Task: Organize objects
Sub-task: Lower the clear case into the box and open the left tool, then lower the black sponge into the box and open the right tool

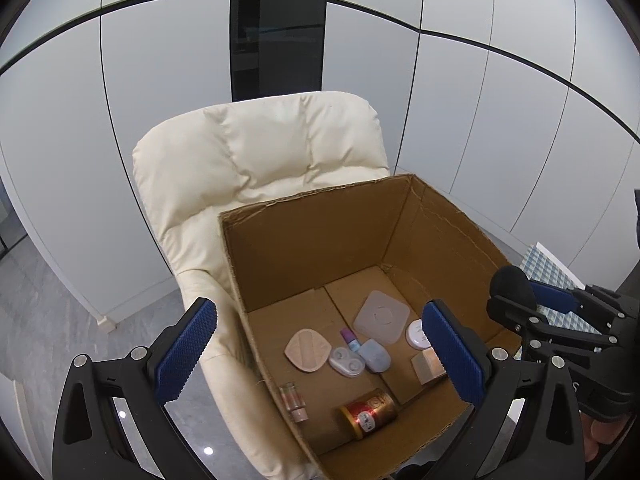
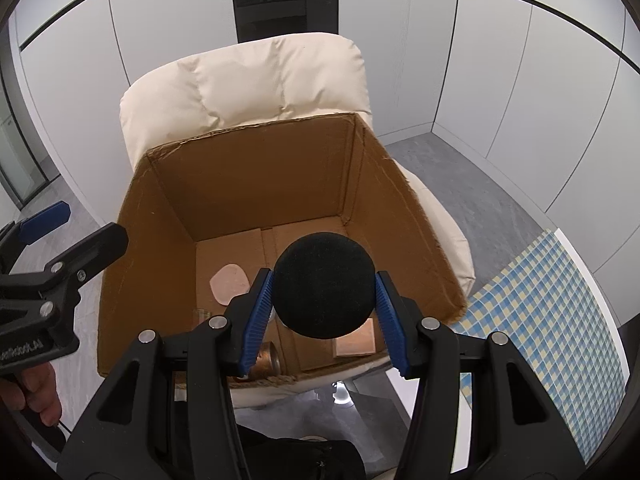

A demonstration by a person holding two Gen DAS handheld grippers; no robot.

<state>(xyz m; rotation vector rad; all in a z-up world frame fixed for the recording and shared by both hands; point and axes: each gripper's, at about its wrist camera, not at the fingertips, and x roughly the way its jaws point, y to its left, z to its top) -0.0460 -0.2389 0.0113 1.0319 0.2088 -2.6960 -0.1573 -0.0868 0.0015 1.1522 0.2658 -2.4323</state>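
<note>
- Right claw [image 2: 324, 300]: gripping a black foam ball [image 2: 325, 285] between both blue pads, hovering above the open cardboard box [image 2: 256, 168].
- Left claw [image 1: 320, 356]: standing wide, nothing between its pads, hanging over the box's near left corner.
- Box: sitting on a cream padded chair [image 1: 248, 152].
- Box floor: carrying a red-gold tin [image 1: 370, 412] lying on its side, a pink compact [image 1: 307, 350], a grey square pad [image 1: 382, 316], a white lens case [image 1: 346, 362] and a small glass vial [image 1: 294, 400].

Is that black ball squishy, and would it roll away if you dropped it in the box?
Probably squishy: the black ball looks like matte foam. It likely weighs little. Being round, it may roll on the cardboard box floor.
</note>
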